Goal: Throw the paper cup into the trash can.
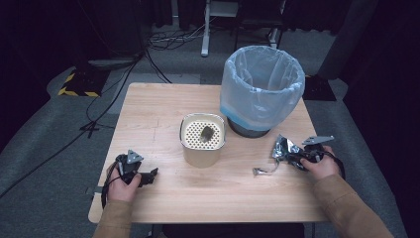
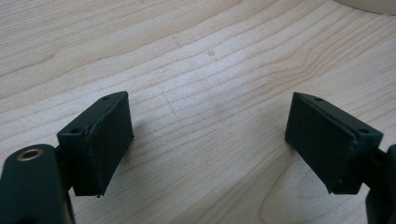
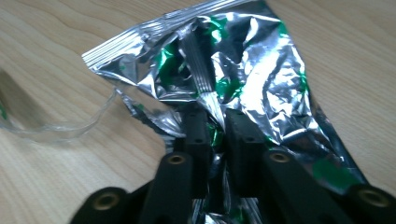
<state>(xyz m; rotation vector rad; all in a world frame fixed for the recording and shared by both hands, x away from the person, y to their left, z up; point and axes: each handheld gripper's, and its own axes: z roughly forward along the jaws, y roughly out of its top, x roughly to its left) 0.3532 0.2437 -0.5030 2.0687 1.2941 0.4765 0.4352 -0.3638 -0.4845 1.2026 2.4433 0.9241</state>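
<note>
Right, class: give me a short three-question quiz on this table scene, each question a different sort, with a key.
1. True or false: the right gripper is shut on the foil wrapper.
2. What stands between the left gripper's jaws? A) a wrapper B) nothing but bare table C) a cup
3. Fill in: the bin is lined with a clear plastic ____.

Key: 1 true. 2 B. 3 bag.

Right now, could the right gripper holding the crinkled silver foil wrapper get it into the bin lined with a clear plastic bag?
Probably yes: the right gripper is shut on the foil wrapper, and the open-topped bin stands just beyond it, with nothing between.
</note>
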